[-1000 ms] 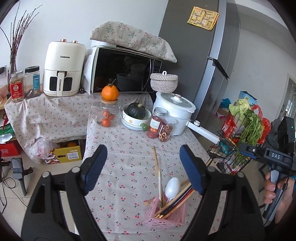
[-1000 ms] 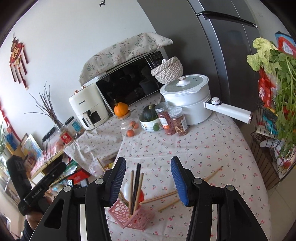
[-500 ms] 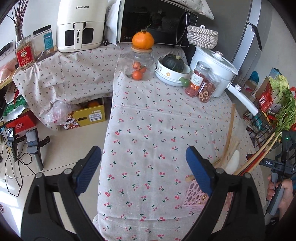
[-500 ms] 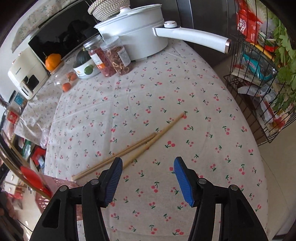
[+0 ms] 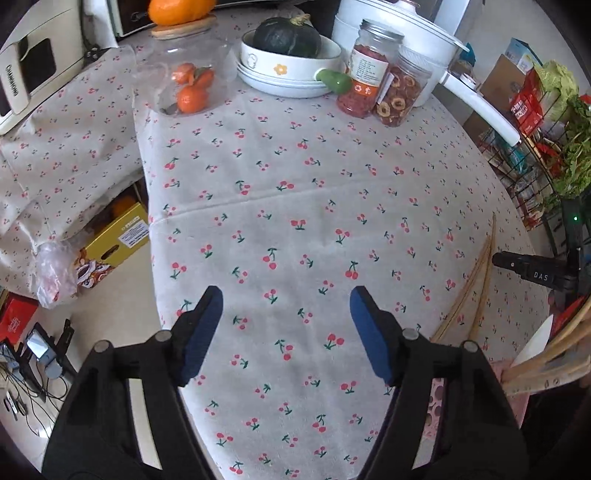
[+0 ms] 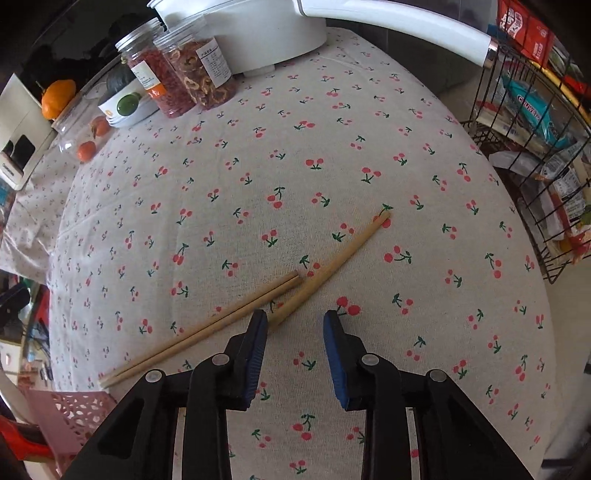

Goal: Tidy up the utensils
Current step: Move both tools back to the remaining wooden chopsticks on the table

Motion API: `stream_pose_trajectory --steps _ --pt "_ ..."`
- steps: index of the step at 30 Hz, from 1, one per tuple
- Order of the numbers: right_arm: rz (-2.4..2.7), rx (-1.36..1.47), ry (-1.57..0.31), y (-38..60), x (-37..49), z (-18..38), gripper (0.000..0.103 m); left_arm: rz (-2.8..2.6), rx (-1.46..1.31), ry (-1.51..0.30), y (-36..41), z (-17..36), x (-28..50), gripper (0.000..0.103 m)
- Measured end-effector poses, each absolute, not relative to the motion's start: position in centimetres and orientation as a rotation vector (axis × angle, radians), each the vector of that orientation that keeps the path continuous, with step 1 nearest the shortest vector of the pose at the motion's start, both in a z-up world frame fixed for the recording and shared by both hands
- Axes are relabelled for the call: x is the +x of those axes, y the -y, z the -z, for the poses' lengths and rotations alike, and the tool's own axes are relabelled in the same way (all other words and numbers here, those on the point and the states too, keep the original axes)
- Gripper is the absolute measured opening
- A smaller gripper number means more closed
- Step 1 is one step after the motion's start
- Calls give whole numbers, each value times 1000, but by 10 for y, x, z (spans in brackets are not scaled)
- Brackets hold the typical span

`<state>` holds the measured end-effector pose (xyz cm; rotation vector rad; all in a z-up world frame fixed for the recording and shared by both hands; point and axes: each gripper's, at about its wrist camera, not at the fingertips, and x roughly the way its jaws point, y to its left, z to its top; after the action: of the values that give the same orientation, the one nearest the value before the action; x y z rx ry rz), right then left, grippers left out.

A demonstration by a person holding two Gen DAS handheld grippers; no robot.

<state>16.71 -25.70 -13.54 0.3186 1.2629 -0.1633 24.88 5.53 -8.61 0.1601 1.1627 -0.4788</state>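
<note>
Three wooden chopsticks lie on the cherry-print tablecloth (image 6: 369,110): a pair (image 6: 207,325) side by side and a single one (image 6: 332,262) crossing their far end. My right gripper (image 6: 294,321) points down at them with its jaws closing. The single chopstick's near end reaches just into the gap by the left finger, and the pads are not pressing it. A pink perforated holder (image 6: 70,410) sits at lower left. In the left wrist view, the holder (image 5: 439,398) keeps several chopsticks and a white spoon (image 5: 535,343). My left gripper (image 5: 286,299) hovers over bare cloth, jaws closing on nothing.
At the table's far end stand a white pot (image 6: 258,33) with a long handle (image 6: 399,29), two snack jars (image 5: 380,77), a bowl with a squash (image 5: 288,55) and a glass jar of oranges (image 5: 188,81). A wire rack of groceries (image 6: 535,129) stands past the right edge.
Both grippers have dropped toward the table and tipped downward. The right one has come close over the loose chopsticks and its jaws have narrowed. The left jaws have narrowed too.
</note>
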Motion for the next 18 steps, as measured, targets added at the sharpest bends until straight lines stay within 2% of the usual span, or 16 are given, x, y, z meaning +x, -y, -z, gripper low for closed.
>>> stream_pose_trajectory --steps 1,2,7,11,13,17,18 --pt "164 347 -1286 262 167 136 23 525 188 -1177 -43 88 255 66" --pt "193 325 -1315 266 166 139 0 576 214 -1195 -31 91 261 63" --pt "144 417 -1330 288 162 141 0 865 320 -1293 44 109 278 57" --pt "113 442 -1290 291 161 136 7 1060 422 -1316 101 118 272 50" --pt "105 422 -1274 291 161 131 17 1156 466 -1318 124 121 264 46" --pt "119 402 -1263 294 159 125 44 1300 584 -1318 160 129 241 45" --pt "118 401 -1261 294 157 124 46 1326 608 -1314 166 130 235 45"
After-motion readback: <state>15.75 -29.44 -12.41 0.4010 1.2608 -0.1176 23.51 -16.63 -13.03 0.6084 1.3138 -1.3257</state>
